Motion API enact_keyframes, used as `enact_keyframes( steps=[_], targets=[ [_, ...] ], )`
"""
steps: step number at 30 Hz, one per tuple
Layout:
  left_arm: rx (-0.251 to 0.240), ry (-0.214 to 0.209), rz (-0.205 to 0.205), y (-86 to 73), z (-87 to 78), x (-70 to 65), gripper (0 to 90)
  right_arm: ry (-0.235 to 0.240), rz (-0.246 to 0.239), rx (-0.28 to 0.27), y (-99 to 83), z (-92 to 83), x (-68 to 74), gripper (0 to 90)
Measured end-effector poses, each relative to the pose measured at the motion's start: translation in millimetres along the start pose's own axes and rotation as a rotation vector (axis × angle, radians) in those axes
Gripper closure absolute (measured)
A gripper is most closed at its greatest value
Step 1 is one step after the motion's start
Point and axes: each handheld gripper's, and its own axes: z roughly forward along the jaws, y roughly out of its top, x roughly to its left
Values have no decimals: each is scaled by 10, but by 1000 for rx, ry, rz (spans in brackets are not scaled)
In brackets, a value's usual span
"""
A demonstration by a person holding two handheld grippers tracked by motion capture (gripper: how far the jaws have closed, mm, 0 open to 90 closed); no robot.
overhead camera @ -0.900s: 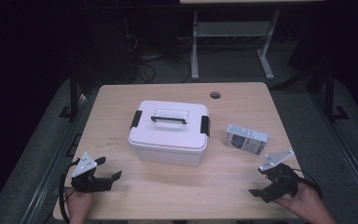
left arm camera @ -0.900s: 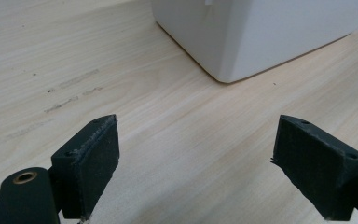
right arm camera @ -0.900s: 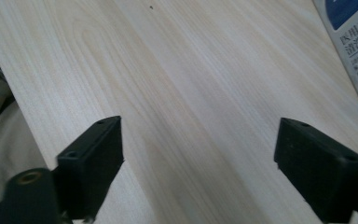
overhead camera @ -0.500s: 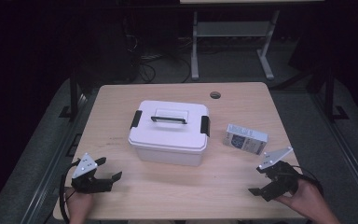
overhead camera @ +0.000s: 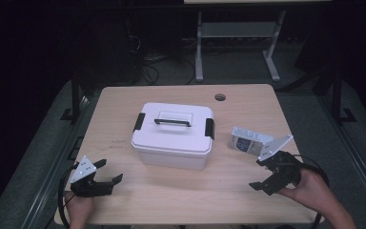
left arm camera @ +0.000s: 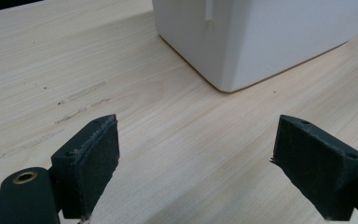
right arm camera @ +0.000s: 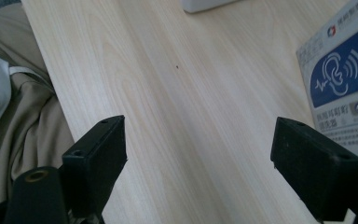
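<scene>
On the table [overhead camera: 124, 119] — one white lidded box [overhead camera: 173, 136]; one small carton [overhead camera: 248, 141]; two grippers.

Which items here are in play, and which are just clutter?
In play:
- white plastic lidded storage box with black latches
- small white-and-blue printed carton, nearest the right hand-held gripper

Lying about:
- metal-framed stand on the floor behind the wooden table
- loose floor cables

Desk [overhead camera: 124, 109] is showing pale matt wood-grain laminate w/ faint scuffs; box [overhead camera: 174, 136] is looking smooth white plastic, semi-gloss; carton [overhead camera: 248, 141] is showing printed card; pads [left arm camera: 98, 154] matt black, rough.
</scene>
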Motion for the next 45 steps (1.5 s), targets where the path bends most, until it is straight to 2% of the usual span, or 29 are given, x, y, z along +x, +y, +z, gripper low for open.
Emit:
enact_keyframes(
  steps=[8, 11, 17, 20, 22, 29, 33, 36, 40, 45],
  targets=[
    [1, -4, -5, 0, -17, -1, 137, 15, -33, 11, 191, -60, -23, 179],
    [-12, -4, -8, 2, -30, -13, 136, 39, -37, 9, 258, -86, -39, 207],
    [-16, -6, -9, 9, -26, -20, 136, 33, -54, -4, 443, -137, -59, 190],
    [-18, -6, -8, 9, -28, -23, 136, 29, -64, -8, 507, -136, -70, 175],
    [-23, -11, -3, 10, -30, -23, 137, 29, -52, -14, 575, -124, -96, 145],
    [-28, -8, -3, 7, -36, -21, 137, 40, -56, -6, 710, -115, -137, 145],
    [-19, -5, -3, 7, -29, -19, 136, 59, -77, -24, 842, -124, -141, 153],
    [-23, -4, -8, 5, -37, -17, 136, 69, -78, -16, 912, -112, -155, 153],
    [-11, 2, 4, 10, -24, -38, 137, 65, -97, 9, 1043, -84, -137, 153],
    [-3, -12, 19, 18, 0, -62, 137, 55, -121, 10, 1180, -61, -121, 156]
  ],
)
